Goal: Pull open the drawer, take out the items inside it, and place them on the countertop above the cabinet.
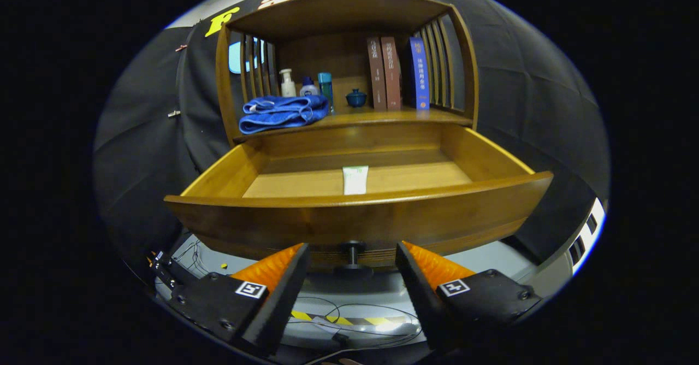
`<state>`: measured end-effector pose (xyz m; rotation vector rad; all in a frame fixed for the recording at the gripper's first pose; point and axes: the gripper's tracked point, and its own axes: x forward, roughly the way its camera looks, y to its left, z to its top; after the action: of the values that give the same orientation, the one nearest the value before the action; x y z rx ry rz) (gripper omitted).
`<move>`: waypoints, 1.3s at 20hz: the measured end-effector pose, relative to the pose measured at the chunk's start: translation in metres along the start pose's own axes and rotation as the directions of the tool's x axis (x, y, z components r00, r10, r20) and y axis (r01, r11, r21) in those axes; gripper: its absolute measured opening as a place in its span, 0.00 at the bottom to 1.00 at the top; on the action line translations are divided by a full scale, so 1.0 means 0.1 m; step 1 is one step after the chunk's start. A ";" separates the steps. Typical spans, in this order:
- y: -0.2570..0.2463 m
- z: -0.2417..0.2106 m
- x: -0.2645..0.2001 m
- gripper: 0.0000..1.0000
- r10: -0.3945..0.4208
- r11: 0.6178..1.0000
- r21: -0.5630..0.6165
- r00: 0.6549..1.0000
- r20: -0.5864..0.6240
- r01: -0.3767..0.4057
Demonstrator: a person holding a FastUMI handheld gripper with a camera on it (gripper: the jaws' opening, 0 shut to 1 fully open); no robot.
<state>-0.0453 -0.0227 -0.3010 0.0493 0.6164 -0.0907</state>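
Observation:
The wooden drawer (357, 217) stands pulled out towards me, its front panel just ahead of my fingers. Its dark knob (353, 257) hangs under the front panel, between my fingertips but untouched. Inside the drawer a white tube (355, 180) lies flat on the bottom, near the middle. My gripper (353, 253) is open, one finger on each side of the knob, holding nothing. The countertop (382, 117) above the drawer runs behind it as the cabinet's shelf.
On the countertop lie a folded blue towel (284, 112), three small bottles (306, 85), a little blue lidded bowl (356, 98) and three upright books (397, 73). Slatted side walls and a top board enclose that shelf. Cables and striped tape (349, 319) lie on the floor below.

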 end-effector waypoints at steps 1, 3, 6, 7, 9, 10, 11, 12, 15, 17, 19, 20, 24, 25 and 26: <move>0.01 0.08 -0.10 0.98 -0.006 1.000 0.002 1.000 0.003 0.006; 0.09 0.39 -0.20 1.00 0.013 1.000 0.002 0.999 0.050 -0.013; 0.18 0.91 -0.11 1.00 0.044 0.999 0.000 0.996 0.075 -0.044; 0.22 1.05 0.00 0.99 0.058 0.998 0.008 0.997 0.059 -0.058; 0.20 1.27 0.29 0.99 0.058 0.998 0.023 0.998 0.014 -0.058; 0.18 1.35 0.45 0.99 0.048 0.999 0.027 0.999 -0.015 -0.047; 0.15 1.39 0.61 1.00 0.038 0.999 0.025 0.998 -0.049 -0.037; 0.14 1.38 0.78 1.00 0.036 0.999 0.021 0.995 -0.095 -0.035; 0.05 1.17 1.22 1.00 0.000 1.000 -0.003 0.963 -0.269 0.000; 0.01 1.01 1.45 1.00 -0.022 1.000 -0.014 0.926 -0.376 0.019; -0.01 0.85 1.65 1.00 -0.022 1.000 0.000 0.887 -0.461 0.025; -0.03 0.78 1.71 1.00 -0.024 0.999 0.007 0.868 -0.497 0.032; -0.06 0.54 1.89 0.99 -0.017 0.999 0.014 0.779 -0.627 0.032; -0.05 0.50 1.91 0.98 -0.020 1.000 0.006 0.764 -0.645 0.031; -0.05 0.47 1.95 0.97 -0.028 1.000 -0.011 0.753 -0.657 0.027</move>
<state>0.1395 -0.0444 -0.3759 0.0723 1.3344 -0.1018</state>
